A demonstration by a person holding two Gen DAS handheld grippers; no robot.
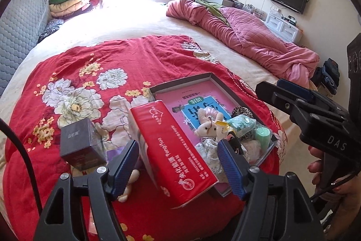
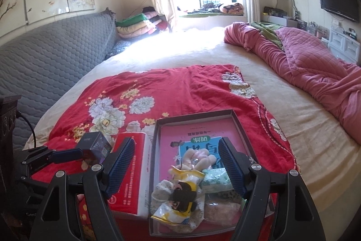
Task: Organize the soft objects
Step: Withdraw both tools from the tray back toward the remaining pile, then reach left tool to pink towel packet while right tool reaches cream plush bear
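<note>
A shallow grey box (image 1: 180,81) (image 2: 194,114) lies on the red floral cloth (image 1: 112,64) (image 2: 180,87). It holds a pink book, a small plush bunny (image 1: 206,125) (image 2: 196,158), a cartoon snack packet (image 2: 180,198), a mint fabric pouch (image 1: 242,124) (image 2: 215,176) and other soft items. A red tissue pack (image 1: 173,150) (image 2: 128,177) leans on the box's left rim. My left gripper (image 1: 178,164) is open, its jaws either side of the tissue pack. My right gripper (image 2: 178,166) is open above the box's soft items.
A dark cube box (image 1: 80,145) (image 2: 96,146) stands left of the tissue pack. A small plush toy (image 1: 129,184) lies under the left finger. A pink quilt (image 1: 248,37) (image 2: 311,60) is heaped at right, a grey headboard (image 2: 49,55) at left.
</note>
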